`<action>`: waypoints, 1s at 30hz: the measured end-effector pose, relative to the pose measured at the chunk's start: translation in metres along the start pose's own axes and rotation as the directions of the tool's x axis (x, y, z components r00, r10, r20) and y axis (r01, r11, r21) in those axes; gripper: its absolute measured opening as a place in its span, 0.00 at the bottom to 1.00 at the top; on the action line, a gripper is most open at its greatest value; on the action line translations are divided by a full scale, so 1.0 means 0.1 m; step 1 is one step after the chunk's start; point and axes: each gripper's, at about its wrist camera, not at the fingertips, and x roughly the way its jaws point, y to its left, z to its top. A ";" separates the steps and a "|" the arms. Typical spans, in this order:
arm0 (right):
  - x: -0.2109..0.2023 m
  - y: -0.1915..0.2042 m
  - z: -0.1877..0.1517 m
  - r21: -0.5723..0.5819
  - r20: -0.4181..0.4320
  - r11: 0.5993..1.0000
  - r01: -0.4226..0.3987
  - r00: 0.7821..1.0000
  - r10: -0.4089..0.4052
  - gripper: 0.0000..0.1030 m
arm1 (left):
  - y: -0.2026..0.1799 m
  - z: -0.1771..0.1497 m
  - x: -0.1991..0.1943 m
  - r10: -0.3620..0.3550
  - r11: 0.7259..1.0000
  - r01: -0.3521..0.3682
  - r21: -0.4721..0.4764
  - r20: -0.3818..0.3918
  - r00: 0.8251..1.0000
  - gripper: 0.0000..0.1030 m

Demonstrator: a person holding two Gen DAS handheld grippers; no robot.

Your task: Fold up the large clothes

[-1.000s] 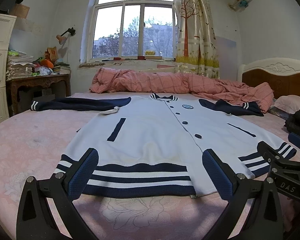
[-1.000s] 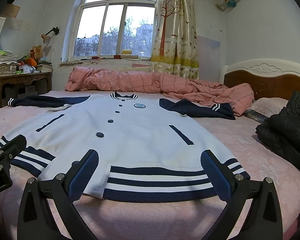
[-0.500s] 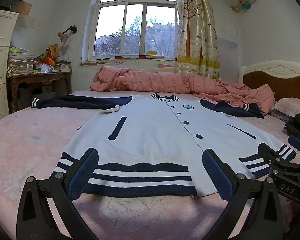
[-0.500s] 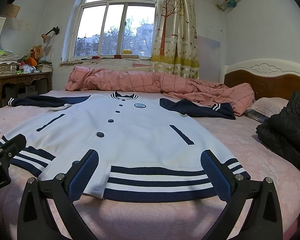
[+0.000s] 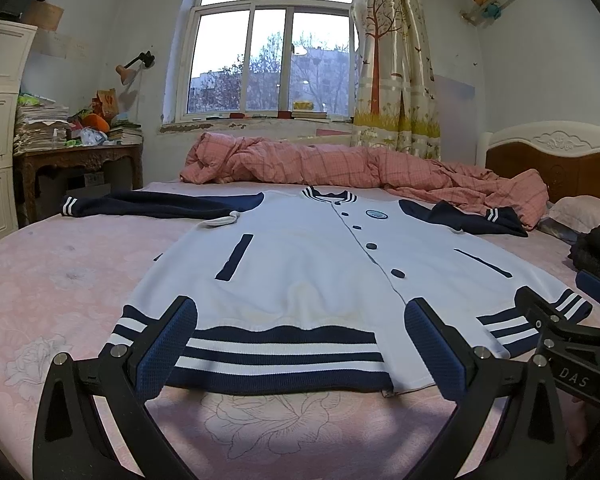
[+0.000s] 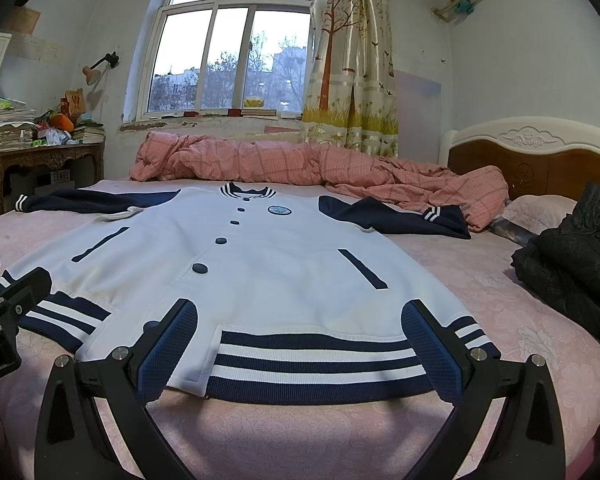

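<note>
Almost nothing has changed over the last second — the left view has only crept a touch closer to the hem, the right view is the same, so folding has not begun.

The jacket lies flat, buttoned, filling the centre of both frames on the bed, collar toward the window. Left gripper and right gripper both gape wide, empty, low in frame, hovering just short of the striped hem — each over its own half.

Count: one jacket, two navy sleeves spread to upper left and right, four buttons showing, two pockets, one pink quilt behind, one black garment at the right edge.
</note>
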 end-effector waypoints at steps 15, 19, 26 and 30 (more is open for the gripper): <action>-0.02 -0.03 0.00 -0.001 0.000 1.000 0.001 1.000 -0.001 1.00 | 0.02 -0.01 0.00 -0.001 1.000 0.001 0.001 0.000 1.000 1.00; -0.03 -0.04 0.00 -0.001 0.000 1.000 0.001 1.000 -0.001 1.00 | 0.02 -0.01 0.00 -0.002 1.000 0.002 0.001 0.001 1.000 1.00; -0.03 -0.06 0.01 -0.002 -0.001 1.000 0.001 1.000 -0.001 1.00 | 0.03 -0.01 0.00 -0.002 1.000 0.002 0.001 0.001 1.000 1.00; -0.03 -0.07 0.01 -0.002 -0.001 1.000 0.002 1.000 -0.002 1.00 | 0.03 -0.01 0.00 -0.003 1.000 0.003 0.001 0.000 1.000 1.00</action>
